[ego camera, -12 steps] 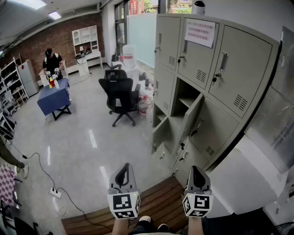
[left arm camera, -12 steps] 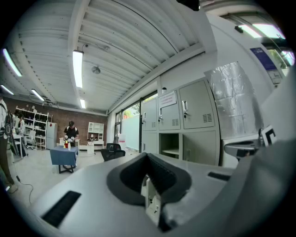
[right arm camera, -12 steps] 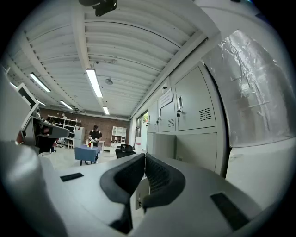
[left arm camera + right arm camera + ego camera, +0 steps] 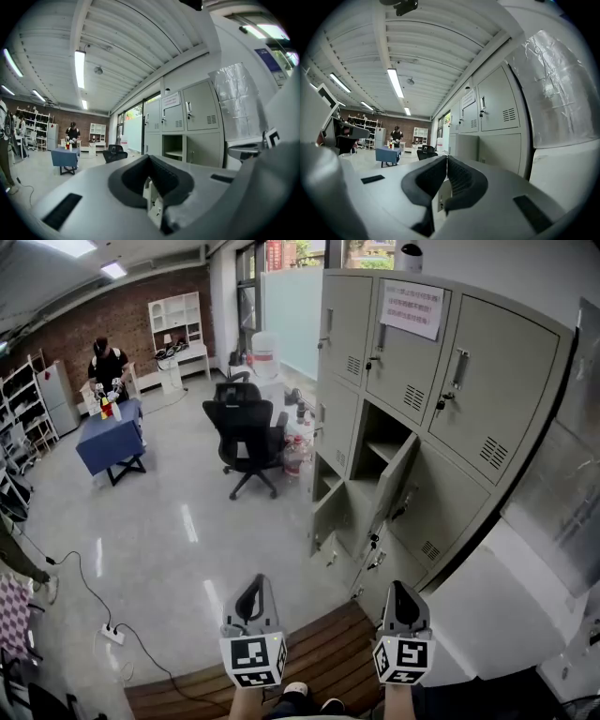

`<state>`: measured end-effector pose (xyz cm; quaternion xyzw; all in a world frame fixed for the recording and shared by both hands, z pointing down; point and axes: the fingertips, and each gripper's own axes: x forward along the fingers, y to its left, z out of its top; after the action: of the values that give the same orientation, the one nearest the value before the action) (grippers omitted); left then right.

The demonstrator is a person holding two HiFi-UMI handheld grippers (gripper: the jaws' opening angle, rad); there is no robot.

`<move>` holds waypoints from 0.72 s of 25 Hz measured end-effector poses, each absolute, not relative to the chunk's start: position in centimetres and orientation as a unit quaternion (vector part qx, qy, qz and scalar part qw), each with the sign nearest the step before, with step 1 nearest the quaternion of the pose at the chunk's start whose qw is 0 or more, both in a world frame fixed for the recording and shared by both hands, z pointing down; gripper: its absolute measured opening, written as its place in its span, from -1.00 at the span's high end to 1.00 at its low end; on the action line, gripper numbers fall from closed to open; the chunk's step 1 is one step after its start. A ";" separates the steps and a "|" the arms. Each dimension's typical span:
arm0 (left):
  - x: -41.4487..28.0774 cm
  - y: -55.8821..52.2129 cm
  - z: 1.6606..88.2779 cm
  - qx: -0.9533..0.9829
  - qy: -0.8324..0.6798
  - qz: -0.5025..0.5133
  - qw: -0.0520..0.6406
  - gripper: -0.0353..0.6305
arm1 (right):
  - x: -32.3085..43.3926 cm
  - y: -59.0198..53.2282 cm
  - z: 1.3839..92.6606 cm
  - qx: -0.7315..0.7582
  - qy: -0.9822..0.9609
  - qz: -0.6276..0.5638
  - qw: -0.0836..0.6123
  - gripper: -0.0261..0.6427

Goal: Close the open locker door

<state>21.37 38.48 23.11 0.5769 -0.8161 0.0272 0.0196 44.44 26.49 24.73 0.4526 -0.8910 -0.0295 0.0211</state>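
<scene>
Open locker door (image 4: 395, 486) at right centre of head view, swung out from middle compartment of grey locker bank (image 4: 487, 381); well apart from both claws. Second door (image 4: 330, 519) just left of it, also ajar. Left claw (image 4: 250, 599) at bottom centre: jaws together, nothing between. Right claw (image 4: 403, 602) at bottom right: jaws together, empty. Both above wooden floor strip (image 4: 323, 648). Black office chair (image 4: 248, 439) at centre. Blue table (image 4: 108, 444) at upper left, person (image 4: 106, 362) behind it.

We look steeply down from the head and level along the left tool (image 4: 251, 592) and right tool (image 4: 402, 594), all three views sharing the lockers (image 4: 487, 381) ahead.
</scene>
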 end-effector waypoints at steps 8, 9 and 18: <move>20.3 38.2 22.9 0.579 -0.815 0.026 0.016 0.89 | 43.8 26.1 25.0 0.461 -0.887 -0.021 0.016 0.86; 20.2 38.1 22.9 0.580 -0.814 0.026 0.016 0.89 | 43.8 26.1 25.0 0.463 -0.886 -0.023 0.015 0.86; 18.7 37.5 23.0 0.587 -0.809 0.027 0.012 0.89 | 42.3 26.1 23.5 0.452 -0.891 -0.037 -0.013 0.20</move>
<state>18.73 37.49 22.96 0.5870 -0.8091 0.0269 0.0115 42.25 26.08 23.47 0.4520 -0.8911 -0.0373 -0.0135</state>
